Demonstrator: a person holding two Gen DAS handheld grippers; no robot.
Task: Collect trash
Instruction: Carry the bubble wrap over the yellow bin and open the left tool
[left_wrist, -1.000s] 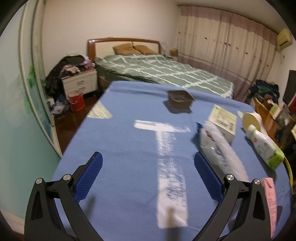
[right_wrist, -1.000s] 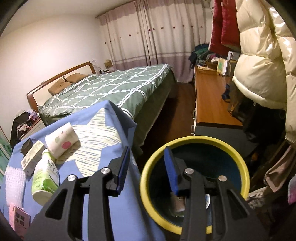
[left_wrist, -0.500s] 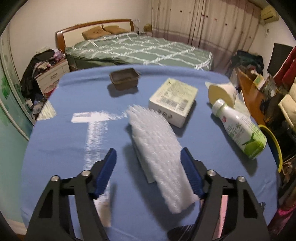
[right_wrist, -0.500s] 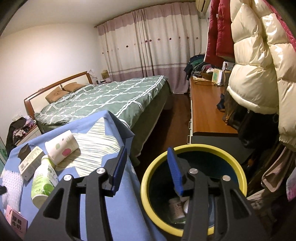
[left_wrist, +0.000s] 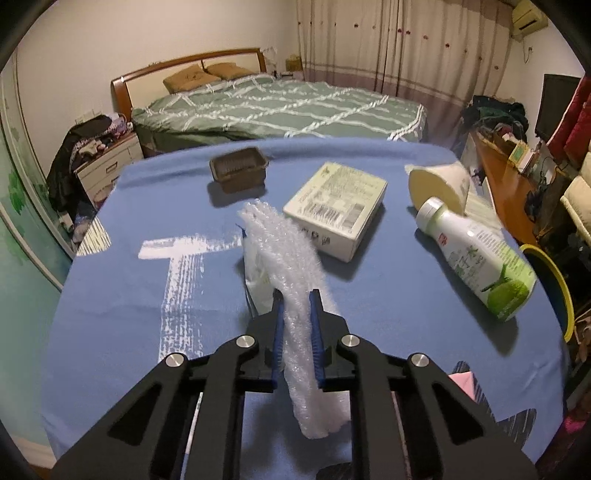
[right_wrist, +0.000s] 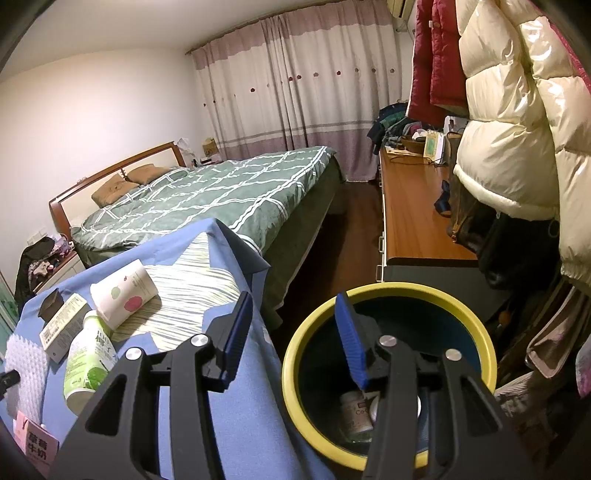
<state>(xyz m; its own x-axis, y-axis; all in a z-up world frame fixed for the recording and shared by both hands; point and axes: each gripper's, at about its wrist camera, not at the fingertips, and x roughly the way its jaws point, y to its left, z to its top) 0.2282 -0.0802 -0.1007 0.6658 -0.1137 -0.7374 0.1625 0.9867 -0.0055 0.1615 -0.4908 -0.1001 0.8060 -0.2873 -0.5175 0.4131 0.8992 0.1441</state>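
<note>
The left tongs (left_wrist: 296, 325) have just closed on the bubble wrap (left_wrist: 291, 266), mid-frame on the blue surface (left_wrist: 110, 288); the right tongs (right_wrist: 291, 332) stand open, empty, beside the yellow-rimmed bin (right_wrist: 476, 328) at lower right.
</note>
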